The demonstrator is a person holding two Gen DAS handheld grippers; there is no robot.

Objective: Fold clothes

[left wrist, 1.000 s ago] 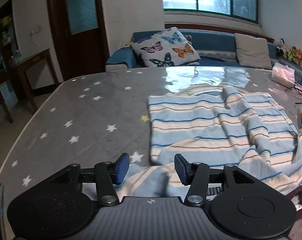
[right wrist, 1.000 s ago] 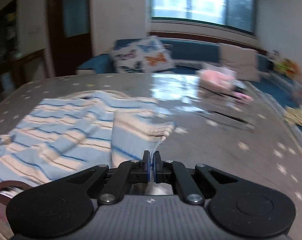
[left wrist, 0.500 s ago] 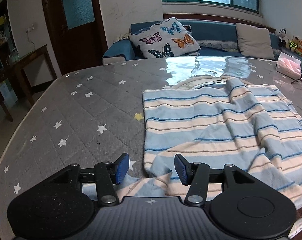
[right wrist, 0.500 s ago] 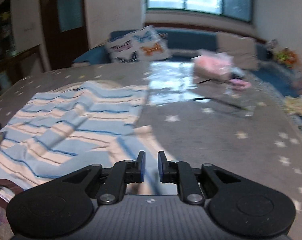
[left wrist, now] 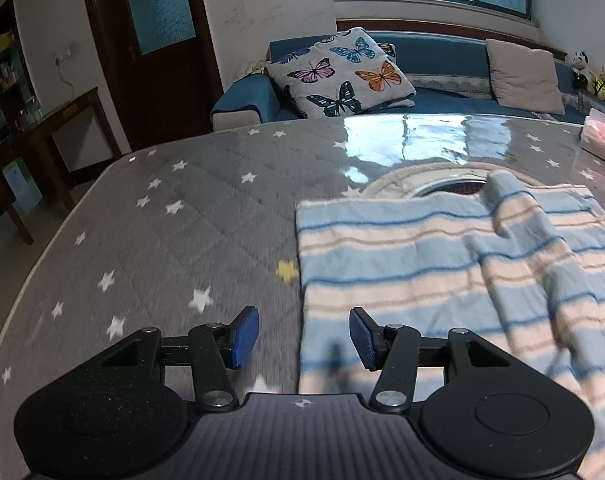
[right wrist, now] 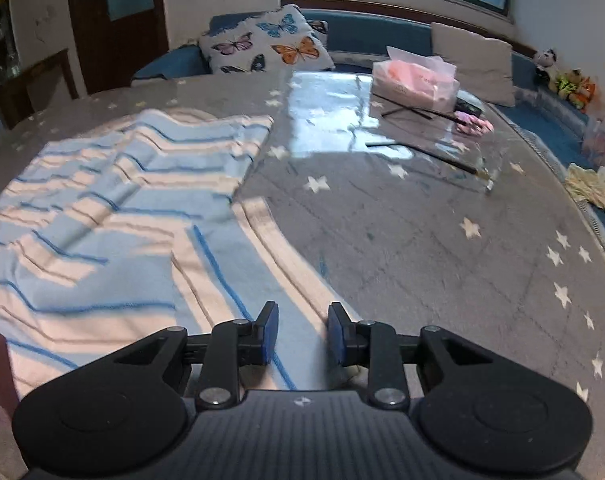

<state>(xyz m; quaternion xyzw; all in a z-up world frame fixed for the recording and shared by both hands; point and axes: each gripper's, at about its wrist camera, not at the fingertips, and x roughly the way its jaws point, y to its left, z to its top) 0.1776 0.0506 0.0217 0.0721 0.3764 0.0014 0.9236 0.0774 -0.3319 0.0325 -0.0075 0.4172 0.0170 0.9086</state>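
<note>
Both grippers released, holding nothing. Left gripper (left wrist: 304, 338) jaws spread wide, straddling the left edge of the blue-and-cream striped knit garment (left wrist: 442, 272); right gripper (right wrist: 300, 334) jaws parted less, over a strip of the same garment near its right edge.

Garment lies on the grey star-print table cover (left wrist: 174, 240), mostly flat, rumpled ridges through the middle, collar opening at the far end.

Risks:
- Wrinkles get folded in if not smoothed first.
- Left jaws half over bare cover: closing here could miss the edge or pinch the cover too.
- The cover looks glossy, so the garment could slide when one side is pulled.

Orientation: collar points away toward the blue sofa (left wrist: 442, 60), hem toward the grippers. Long axis probably runs near-to-far; stripes run across it.
</note>
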